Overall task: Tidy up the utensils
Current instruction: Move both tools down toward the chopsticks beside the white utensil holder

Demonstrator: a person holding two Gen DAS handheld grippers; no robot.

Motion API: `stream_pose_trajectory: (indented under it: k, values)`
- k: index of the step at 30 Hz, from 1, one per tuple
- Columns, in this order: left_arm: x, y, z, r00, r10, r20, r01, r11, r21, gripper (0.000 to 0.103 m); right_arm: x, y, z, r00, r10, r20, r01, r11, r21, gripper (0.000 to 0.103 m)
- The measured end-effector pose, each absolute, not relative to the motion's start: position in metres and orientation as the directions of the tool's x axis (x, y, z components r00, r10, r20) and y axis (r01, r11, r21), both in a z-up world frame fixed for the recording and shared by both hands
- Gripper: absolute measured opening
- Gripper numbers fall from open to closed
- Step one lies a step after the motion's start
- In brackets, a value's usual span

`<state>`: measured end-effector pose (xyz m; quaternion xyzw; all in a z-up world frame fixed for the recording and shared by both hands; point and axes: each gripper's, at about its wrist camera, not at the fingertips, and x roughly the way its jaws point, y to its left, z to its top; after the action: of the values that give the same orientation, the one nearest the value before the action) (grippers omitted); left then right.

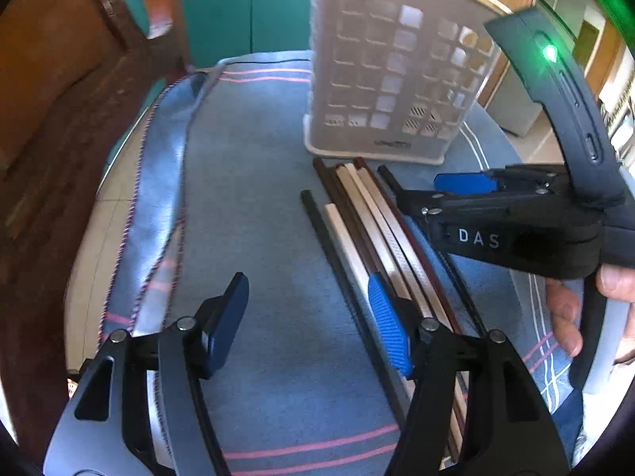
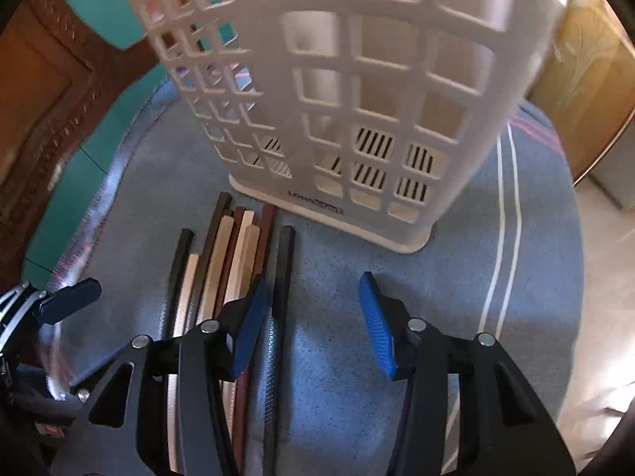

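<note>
Only "DAS" reads on the right hand-held gripper (image 1: 464,182); both hand-held grippers gape empty over chopsticks (image 2: 238,254).

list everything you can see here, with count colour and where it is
chopsticks: about eight, black, dark brown and cream, lying side by side on the cloth in front of the basket
utensil basket: one, pale lattice plastic, upright on the cloth behind the chopsticks
cloth: one, blue with pink and white stripes, covering the table
cupboard doors: teal, behind the table
left gripper: black with blue pads, open, low over the cloth
right gripper: black with blue pads, open, one black chopstick between its jaws
hand: one, holding the right gripper's handle
</note>
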<state>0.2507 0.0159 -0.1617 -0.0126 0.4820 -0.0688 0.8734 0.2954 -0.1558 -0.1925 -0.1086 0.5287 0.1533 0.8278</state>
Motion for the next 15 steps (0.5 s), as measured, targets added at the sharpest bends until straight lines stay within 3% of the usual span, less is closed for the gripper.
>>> stream_pose_trajectory:
  k: [3,5,8,15]
  values:
    - [0.264,0.009,-0.163,0.501,-0.123,-0.857,0.123,0.99,-0.07,0.062,0.288,-0.164,-0.194,0.405,0.084,-0.91,-0.343,0.937,-0.066,0.044]
    - [0.274,0.006,-0.164,0.481,-0.112,-0.87,0.135,0.989,-0.053,0.051,0.288,-0.177,-0.192,0.398,0.073,-0.915,-0.322,0.945,-0.064,0.042]
    - [0.293,0.008,-0.164,0.466,-0.099,-0.879,0.154,0.988,-0.029,0.042,0.284,-0.199,-0.189,0.388,0.052,-0.92,-0.274,0.96,-0.061,0.041]
    - [0.313,0.025,-0.169,0.45,-0.141,-0.882,0.124,0.988,-0.095,0.038,0.281,-0.217,-0.19,0.401,0.056,-0.914,-0.248,0.967,-0.05,0.041]
